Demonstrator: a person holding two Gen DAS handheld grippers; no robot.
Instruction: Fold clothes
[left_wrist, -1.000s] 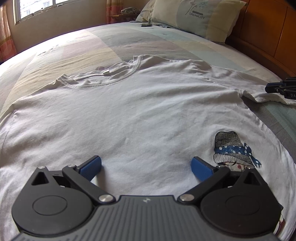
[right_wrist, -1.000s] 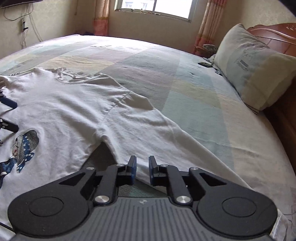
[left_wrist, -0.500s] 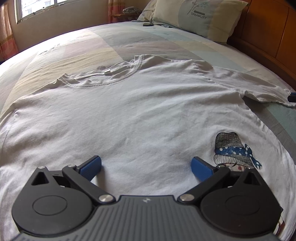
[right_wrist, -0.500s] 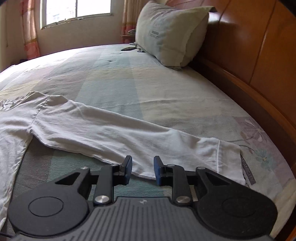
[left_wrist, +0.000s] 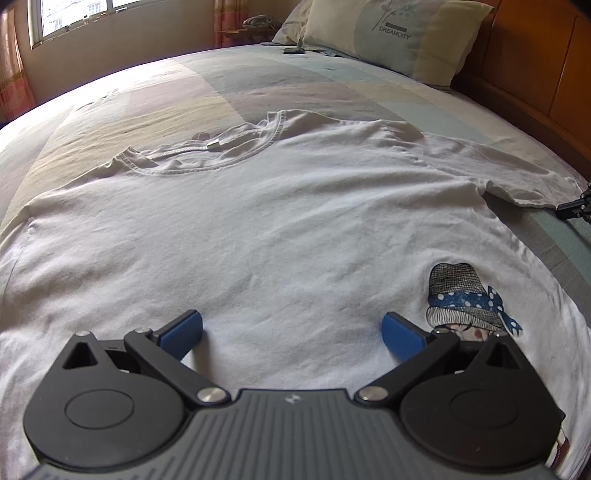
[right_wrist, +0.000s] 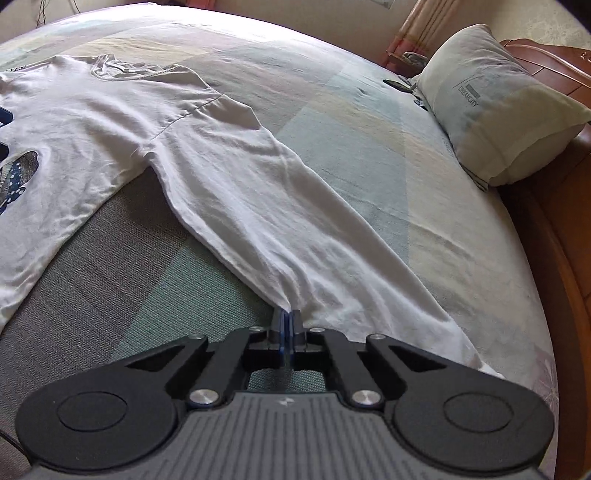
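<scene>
A white long-sleeved shirt (left_wrist: 280, 229) lies spread flat on the bed (left_wrist: 229, 88), filling the middle of the left wrist view, its neckline (left_wrist: 207, 155) toward the upper centre of the frame. A printed figure in a checked hat with a blue dotted band (left_wrist: 465, 299) sits on the cloth at the lower right.

The left gripper (left_wrist: 291, 332) hovers over the lower body of the shirt at the bottom of that view, its blue fingers (left_wrist: 183, 330) spread wide with nothing between them.

In the right wrist view, one sleeve (right_wrist: 280, 206) runs from the upper left down to the bottom centre. There the right gripper (right_wrist: 287, 321) has its fingers pressed together on the lower edge of the sleeve, the cloth puckering into the pinch. The cuff end spreads on toward the lower right of the frame.

A pillow (right_wrist: 495, 107) printed "DREAMCITY" leans against the wooden headboard (right_wrist: 561, 258) at the upper right.
</scene>
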